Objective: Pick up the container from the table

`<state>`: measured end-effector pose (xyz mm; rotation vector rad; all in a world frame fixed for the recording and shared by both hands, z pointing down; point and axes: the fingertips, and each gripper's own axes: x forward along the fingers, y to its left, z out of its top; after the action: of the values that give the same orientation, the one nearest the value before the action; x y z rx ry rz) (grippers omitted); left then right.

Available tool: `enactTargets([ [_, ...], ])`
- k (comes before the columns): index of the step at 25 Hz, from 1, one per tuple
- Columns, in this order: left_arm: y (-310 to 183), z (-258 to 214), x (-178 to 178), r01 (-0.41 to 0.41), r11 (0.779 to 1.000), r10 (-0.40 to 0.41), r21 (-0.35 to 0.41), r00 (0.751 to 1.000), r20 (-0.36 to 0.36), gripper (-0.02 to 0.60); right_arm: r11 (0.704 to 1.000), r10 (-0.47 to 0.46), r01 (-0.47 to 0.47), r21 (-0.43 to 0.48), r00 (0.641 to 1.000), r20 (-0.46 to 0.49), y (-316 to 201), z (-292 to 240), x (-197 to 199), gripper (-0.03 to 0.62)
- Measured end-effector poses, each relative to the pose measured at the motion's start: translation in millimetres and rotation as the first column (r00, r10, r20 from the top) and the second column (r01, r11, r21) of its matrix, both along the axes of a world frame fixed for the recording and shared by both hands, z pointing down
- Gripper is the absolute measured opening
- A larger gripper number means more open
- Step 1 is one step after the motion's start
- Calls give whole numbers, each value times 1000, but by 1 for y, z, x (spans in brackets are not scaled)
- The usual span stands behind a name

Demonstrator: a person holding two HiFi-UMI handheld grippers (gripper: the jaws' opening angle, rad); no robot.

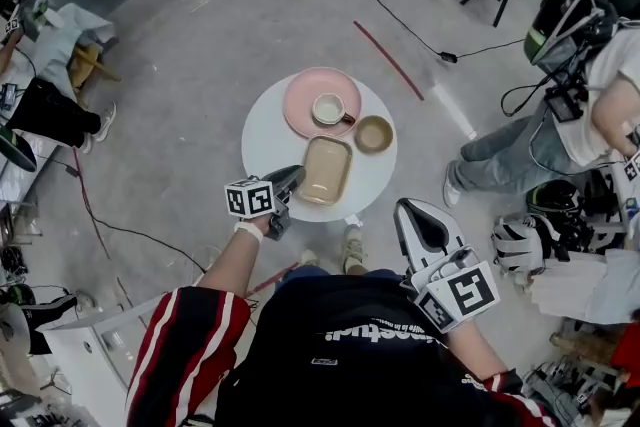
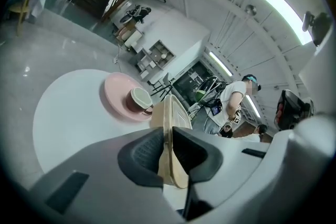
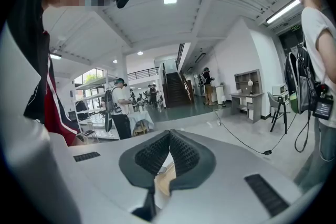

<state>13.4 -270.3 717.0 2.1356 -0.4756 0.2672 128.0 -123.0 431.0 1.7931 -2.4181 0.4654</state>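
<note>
A beige rectangular container (image 1: 327, 170) lies over the near part of the round white table (image 1: 264, 143). My left gripper (image 1: 288, 182) is shut on its near left rim. In the left gripper view the container (image 2: 177, 110) stands on edge between the pads (image 2: 144, 152), lifted off the table (image 2: 63, 113). My right gripper (image 1: 418, 217) hangs off the table's near right side, away from the container. Its jaws meet at the tips (image 3: 169, 135) with nothing between them.
A pink plate (image 1: 302, 87) with a cup (image 1: 328, 109) sits at the table's far side, a small tan bowl (image 1: 373, 134) to its right. A person (image 1: 530, 145) sits at the right. A red strip (image 1: 390, 60) and a cable (image 1: 385, 10) cross the floor.
</note>
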Motion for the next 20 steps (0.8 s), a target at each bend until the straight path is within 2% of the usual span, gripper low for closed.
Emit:
enactTargets([
  [5,19,-55,-2,-38,993,40,113,999,-20,63,999,-18,18,34,1000,11,-8,-14,-4,14],
  [9,34,-100,-8,-60,977,66,205,998,-21,63,997,-30,29,66,999,19,-14,-25,-4,14],
  [14,38,-160,-22,-3,940,13,340,1000,-28,63,994,-44,40,99,998,35,-22,-36,-4,14],
  [18,39,-198,-36,78,915,-54,396,996,-71,58,990,-62,56,126,997,44,-26,-43,-9,14],
  [20,39,-212,-37,81,896,-61,437,996,-60,57,989,-68,61,135,997,48,-28,-45,-9,14],
])
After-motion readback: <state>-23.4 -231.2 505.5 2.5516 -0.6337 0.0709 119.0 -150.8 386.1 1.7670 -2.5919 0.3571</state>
